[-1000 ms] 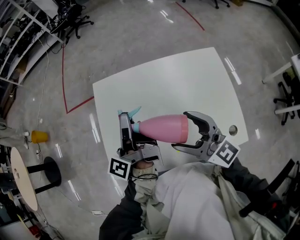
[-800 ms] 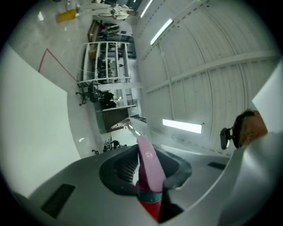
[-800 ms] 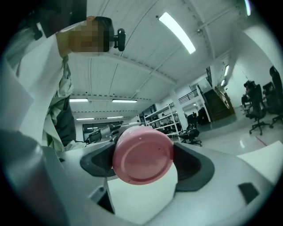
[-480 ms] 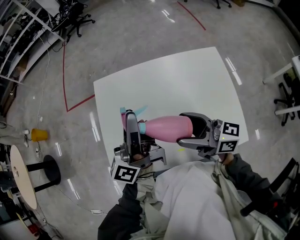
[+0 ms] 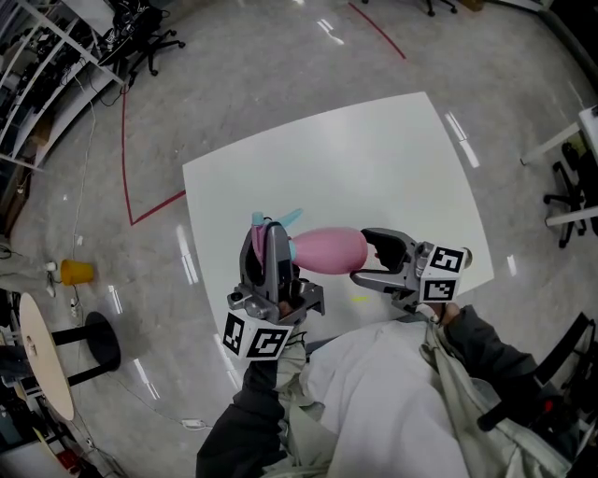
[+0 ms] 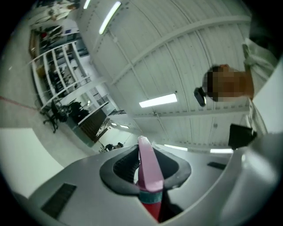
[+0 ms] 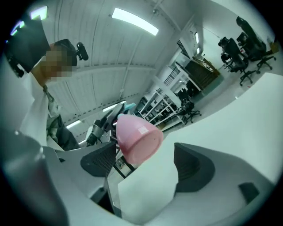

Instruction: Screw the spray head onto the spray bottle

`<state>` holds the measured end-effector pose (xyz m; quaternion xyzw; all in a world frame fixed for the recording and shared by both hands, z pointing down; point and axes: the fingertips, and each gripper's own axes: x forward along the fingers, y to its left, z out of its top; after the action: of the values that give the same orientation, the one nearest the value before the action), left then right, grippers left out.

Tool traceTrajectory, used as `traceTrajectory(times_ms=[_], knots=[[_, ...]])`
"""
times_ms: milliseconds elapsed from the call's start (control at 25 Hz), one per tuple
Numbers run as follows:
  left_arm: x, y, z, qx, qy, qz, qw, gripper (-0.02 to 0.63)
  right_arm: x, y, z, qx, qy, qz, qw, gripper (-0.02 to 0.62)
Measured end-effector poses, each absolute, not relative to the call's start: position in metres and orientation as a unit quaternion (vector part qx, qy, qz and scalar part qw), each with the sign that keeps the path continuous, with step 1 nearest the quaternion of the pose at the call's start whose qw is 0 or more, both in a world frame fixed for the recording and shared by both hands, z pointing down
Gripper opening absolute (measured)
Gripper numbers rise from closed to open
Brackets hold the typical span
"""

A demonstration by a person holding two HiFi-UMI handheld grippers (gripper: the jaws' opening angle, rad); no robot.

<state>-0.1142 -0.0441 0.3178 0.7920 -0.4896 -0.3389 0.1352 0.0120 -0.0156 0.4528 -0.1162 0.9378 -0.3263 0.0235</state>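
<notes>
Right gripper view: bottle (image 7: 135, 140) btwn fingers (image 7: 193, 169) (spread).

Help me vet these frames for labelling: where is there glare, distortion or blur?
Head view: sharp, edges bowed, light streaks glaring on the floor. Left gripper view: heavy fisheye, black corners, bright ceiling lights, spray head softened up close. Right gripper view: same fisheye, spray bottle fairly crisp.

White table (image 5: 374, 149) on glossy grey floor (image 5: 243, 56) with red line (image 5: 125, 149).
</notes>
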Motion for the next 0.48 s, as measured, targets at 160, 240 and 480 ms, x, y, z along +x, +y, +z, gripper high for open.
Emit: traceTrajectory(times_ms=[160,240,480], knots=[[-0.084,-0.059,0.355,0.841,-0.519,-0.152,-0.004,0.091,0.038,-0.021,0.494,-0.181,0.922,-0.344,0.002,0.399],[-0.066,-0.075,0.395,0.855,-0.514,-0.052,-0.050,0.091,0.043,-0.026,0.508,-0.204,0.917,-0.344,-0.005,0.399],[-0.033,-0.108,0.443,0.868,-0.496,-0.009,-0.038,0.087,0.040,-0.025,0.507,-0.216,0.922,-0.320,-0.016,0.399]])
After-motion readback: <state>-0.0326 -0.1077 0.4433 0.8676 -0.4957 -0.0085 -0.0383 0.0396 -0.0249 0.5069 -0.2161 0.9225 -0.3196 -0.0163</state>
